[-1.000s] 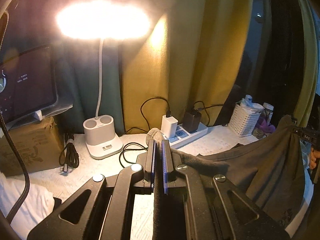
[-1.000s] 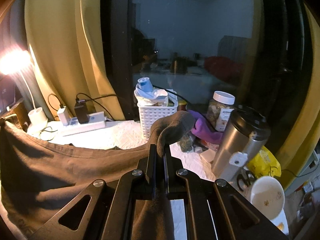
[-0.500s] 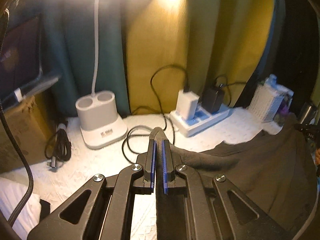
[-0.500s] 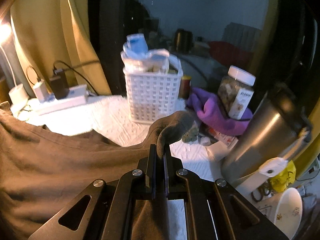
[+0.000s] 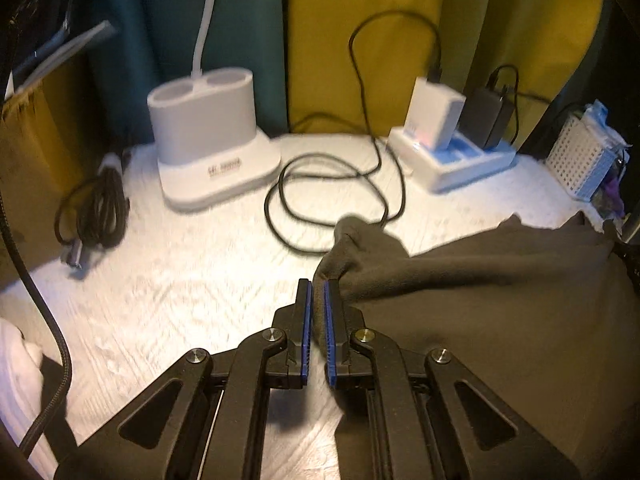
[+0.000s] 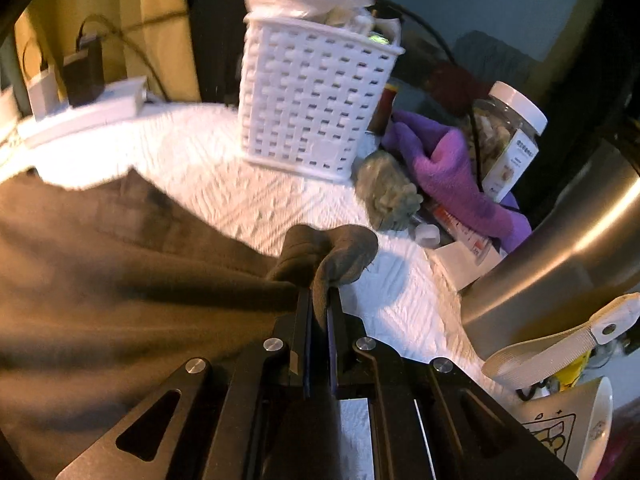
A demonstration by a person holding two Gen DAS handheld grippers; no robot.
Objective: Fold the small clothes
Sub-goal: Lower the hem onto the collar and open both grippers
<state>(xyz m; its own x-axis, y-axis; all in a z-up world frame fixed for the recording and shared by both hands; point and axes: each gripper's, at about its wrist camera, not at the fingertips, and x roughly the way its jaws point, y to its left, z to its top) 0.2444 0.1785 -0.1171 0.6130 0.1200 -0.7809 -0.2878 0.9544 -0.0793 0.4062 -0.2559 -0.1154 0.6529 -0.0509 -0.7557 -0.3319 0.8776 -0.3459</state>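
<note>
A dark grey-brown garment point(image 5: 500, 288) hangs stretched between my two grippers just above the white textured tabletop point(image 5: 192, 264). My left gripper point(image 5: 316, 288) is shut on one corner of it, and a fold of cloth bulges out past the blue pads. In the right wrist view the same garment point(image 6: 120, 272) spreads to the left, and my right gripper point(image 6: 318, 300) is shut on its other corner, which sticks up beyond the fingertips. The lower part of the cloth is hidden below both views.
Behind the left gripper stand a white lamp base point(image 5: 212, 148), a looped black cable point(image 5: 332, 196), a coiled cable point(image 5: 96, 216) and a power strip with chargers point(image 5: 456, 148). By the right gripper are a white basket point(image 6: 316, 96), purple cloth point(image 6: 452, 172), a jar point(image 6: 508, 136), a steel tumbler point(image 6: 560, 248) and a mug point(image 6: 576, 424).
Both grippers have come down and tipped toward the tabletop, still gripping the garment. The lamp head has left the left view. The basket and tumbler loom larger in the right view.
</note>
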